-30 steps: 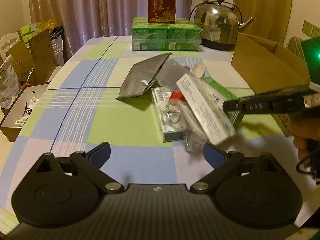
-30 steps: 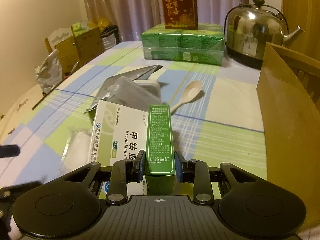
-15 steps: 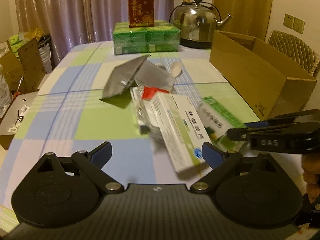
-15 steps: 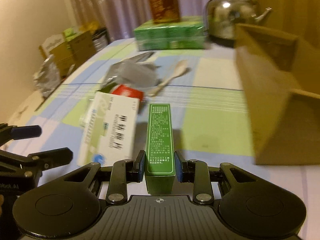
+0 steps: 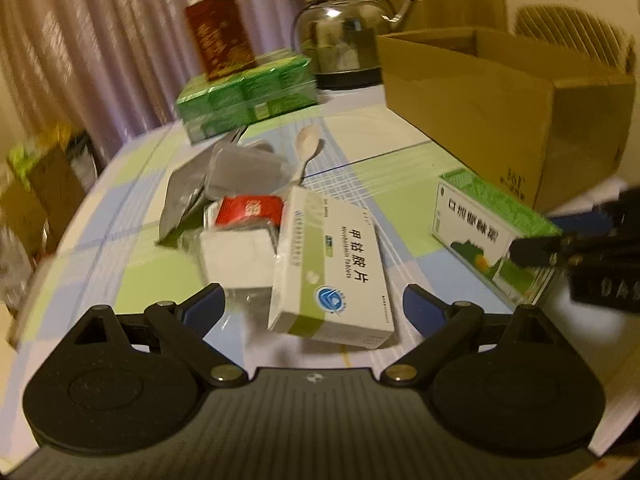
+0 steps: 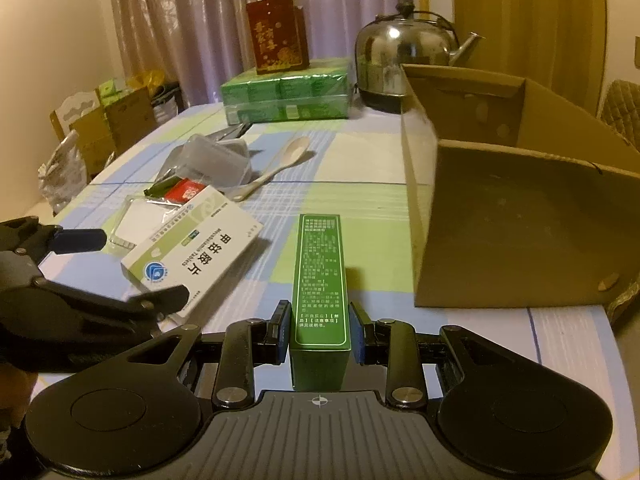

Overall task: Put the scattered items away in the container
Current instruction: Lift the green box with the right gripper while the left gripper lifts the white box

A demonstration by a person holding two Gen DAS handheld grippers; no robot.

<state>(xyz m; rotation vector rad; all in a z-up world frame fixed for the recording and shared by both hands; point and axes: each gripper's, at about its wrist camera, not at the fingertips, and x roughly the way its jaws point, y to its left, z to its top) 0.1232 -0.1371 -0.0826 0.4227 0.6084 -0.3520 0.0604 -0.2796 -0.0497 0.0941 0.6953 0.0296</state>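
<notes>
My right gripper [image 6: 319,332] is shut on a long green medicine box [image 6: 318,276], held just left of the open cardboard carton [image 6: 520,216]. The left wrist view shows that green box [image 5: 492,232] in the right gripper [image 5: 536,240], in front of the carton [image 5: 500,112]. My left gripper [image 5: 312,308] is open, its fingers either side of the near end of a white tablet box [image 5: 332,272], not touching it. From the right wrist the white box [image 6: 192,252] lies flat with the left gripper [image 6: 128,266] over its near corner.
Behind the white box lie a white pad packet [image 5: 236,260], red packet [image 5: 248,210], clear tub [image 5: 244,168], silver pouch [image 5: 184,192] and spoon [image 5: 308,140]. Green packs [image 6: 288,96], a red box [image 6: 278,32] and a kettle [image 6: 404,64] stand at the back.
The right gripper lifted the green box off the pile and carried it right, toward the carton. The left gripper, still open, closed in on the white box.
</notes>
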